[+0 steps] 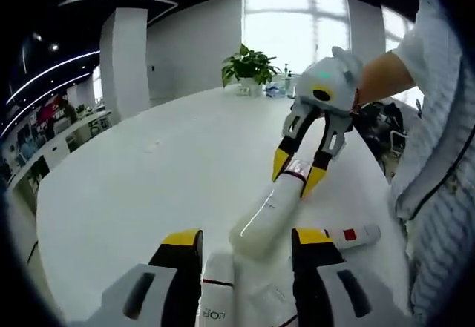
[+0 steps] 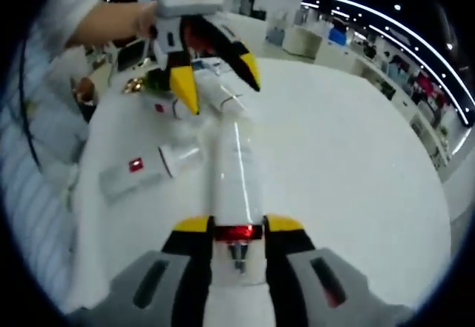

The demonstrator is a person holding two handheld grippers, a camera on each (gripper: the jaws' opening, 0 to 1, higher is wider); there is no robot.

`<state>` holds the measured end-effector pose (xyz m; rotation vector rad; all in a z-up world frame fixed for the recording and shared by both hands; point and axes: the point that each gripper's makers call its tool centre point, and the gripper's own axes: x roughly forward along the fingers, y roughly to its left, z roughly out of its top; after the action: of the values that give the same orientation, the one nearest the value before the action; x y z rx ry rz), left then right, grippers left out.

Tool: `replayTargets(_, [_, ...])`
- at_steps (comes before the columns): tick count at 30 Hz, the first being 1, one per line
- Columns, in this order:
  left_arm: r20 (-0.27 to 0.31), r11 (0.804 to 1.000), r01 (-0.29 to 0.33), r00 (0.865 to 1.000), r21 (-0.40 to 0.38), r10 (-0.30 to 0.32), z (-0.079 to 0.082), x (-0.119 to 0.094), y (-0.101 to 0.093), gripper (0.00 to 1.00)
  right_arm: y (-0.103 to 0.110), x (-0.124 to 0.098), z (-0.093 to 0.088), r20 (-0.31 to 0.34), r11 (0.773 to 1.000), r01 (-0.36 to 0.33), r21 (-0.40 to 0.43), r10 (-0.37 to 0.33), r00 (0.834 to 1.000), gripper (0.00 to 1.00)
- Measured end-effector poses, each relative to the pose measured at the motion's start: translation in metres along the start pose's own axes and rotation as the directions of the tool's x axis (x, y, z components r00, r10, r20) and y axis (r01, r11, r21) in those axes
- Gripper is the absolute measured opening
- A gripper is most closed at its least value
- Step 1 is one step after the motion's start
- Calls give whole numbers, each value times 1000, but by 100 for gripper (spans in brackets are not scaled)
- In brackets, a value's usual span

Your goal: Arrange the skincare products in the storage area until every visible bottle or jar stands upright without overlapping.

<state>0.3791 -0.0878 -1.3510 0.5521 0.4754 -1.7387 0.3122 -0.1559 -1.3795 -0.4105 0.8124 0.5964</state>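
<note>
white tube [image 2: 141, 170] just beside the clamped bottle [image 2: 236, 171]

Open-plan office, by the look of it. My white table [image 1: 148, 171] sits in a big hall: curved strip lights [image 1: 52, 71] overhead, a white column [image 1: 128, 60], tall bright windows [image 1: 297, 30], a potted plant [image 1: 249, 67], rows of cluttered desks [image 2: 401, 75] beyond.
</note>
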Motion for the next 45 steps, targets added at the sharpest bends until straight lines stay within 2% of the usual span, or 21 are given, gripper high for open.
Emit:
replayTargets(2, [-29, 1000, 16, 999, 20, -15, -2, 4, 1, 47, -1, -1, 0, -2, 1000, -4, -4, 4, 1000, 25])
replayTargets(3, [-47, 998, 54, 997, 31, -53, -3, 7, -2, 47, -2, -3, 0, -2, 1000, -6, -3, 6, 1000, 25])
replayTargets(5, [-54, 996, 82, 995, 20, -81, -2, 9, -3, 46, -4, -4, -1, -1, 1000, -6, -3, 6, 1000, 26])
replayTargets(9, [-107, 994, 96, 990, 58, -90, -5, 15, 2, 45, -8, -9, -8, 4, 999, -10, 38, 10, 1000, 27])
replayTargets(13, [-141, 983, 142, 982, 114, -125, -2, 18, -5, 42, -11, -14, -20, -2, 997, -13, 74, 13, 1000, 28])
replayTargets(18, [-240, 968, 181, 961, 175, -137, -14, 22, -6, 31, -10, -13, -28, -1, 994, -29, 106, 30, 1000, 28])
replayTargets(21, [-288, 958, 200, 948, 204, -137, -19, 26, -8, 31, -8, -9, -40, -48, 996, -30, 83, 34, 998, 28])
replayTargets(23, [-300, 954, 203, 945, 219, -132, -18, 28, -8, 31, -8, -9, -45, -53, 996, -30, 88, 35, 998, 28])
replayTargets(25, [-308, 953, 206, 942, 224, -132, -17, 30, -7, 31, -5, -9, -44, -28, 989, -29, 143, 33, 999, 28])
replayTargets(37, [-381, 930, 251, 914, 269, -137, -24, 42, -9, 30, -9, -9, -42, 6, 987, -21, 162, 20, 1000, 29])
replayTargets(41, [-394, 932, 257, 908, 255, -143, -25, 43, -10, 29, -13, -9, -43, -6, 984, 3, 178, -2, 1000, 29])
replayTargets(42, [-389, 941, 256, 908, 222, -156, -25, 44, -11, 29, -16, -9, -44, -15, 982, 14, 189, -12, 1000, 29])
replayTargets(45, [-370, 948, 261, 912, 181, -180, -25, 48, -13, 29, -19, -10, -46, -25, 982, 24, 189, -20, 1000, 28])
